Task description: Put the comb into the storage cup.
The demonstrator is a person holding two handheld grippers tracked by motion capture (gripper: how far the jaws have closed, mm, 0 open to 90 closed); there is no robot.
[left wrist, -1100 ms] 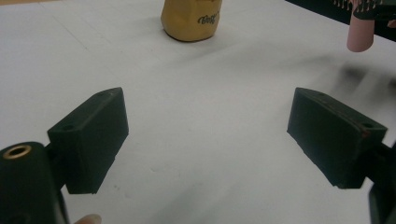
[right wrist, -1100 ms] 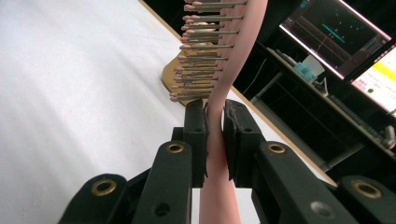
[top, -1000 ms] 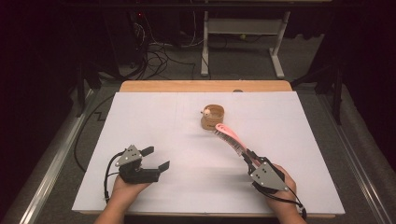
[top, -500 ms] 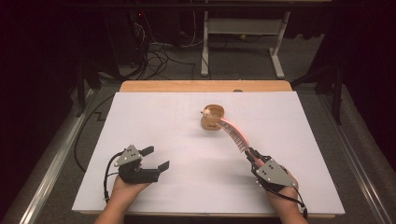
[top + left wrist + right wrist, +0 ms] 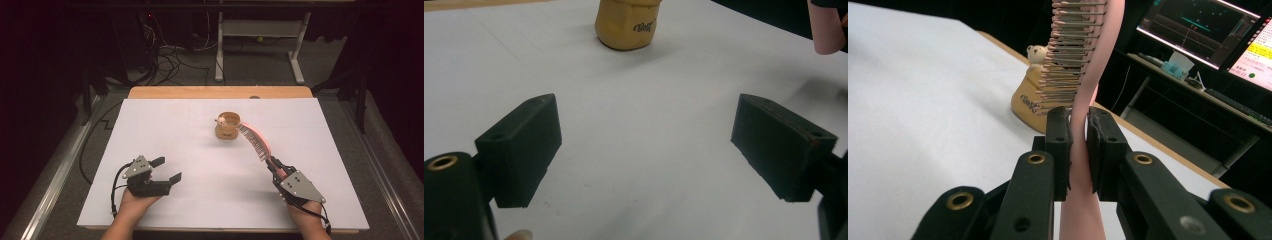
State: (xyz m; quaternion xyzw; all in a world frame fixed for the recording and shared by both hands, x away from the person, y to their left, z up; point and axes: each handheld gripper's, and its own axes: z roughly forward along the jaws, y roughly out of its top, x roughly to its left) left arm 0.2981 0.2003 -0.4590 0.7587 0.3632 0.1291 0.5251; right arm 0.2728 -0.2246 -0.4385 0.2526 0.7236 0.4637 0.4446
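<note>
We read the step as carrying a pink comb (image 5: 254,141) to the cup (image 5: 227,126), a small tan holder with a bear figure on it. The right hand-held gripper (image 5: 274,165) pinches the comb's handle, jaws pressed tight on it; the toothed end slants up with its tip at the cup's rim. Whether the tip is inside the cup we cannot tell.

The left hand-held gripper (image 5: 167,170) sits well to the left of the cup, jaws spread, nothing between them.

Next move, as we judge it: tip the comb upright over the cup's mouth, lower, then release. The cup looks light and may topple.

The bench (image 5: 165,130) has a white top with a wooden edge beyond the cup. Dark room; cables (image 5: 165,60) and a frame (image 5: 260,35) on the floor beyond, 2 lit monitors (image 5: 1198,25) off the far side of the cup in the right gripper view.
</note>
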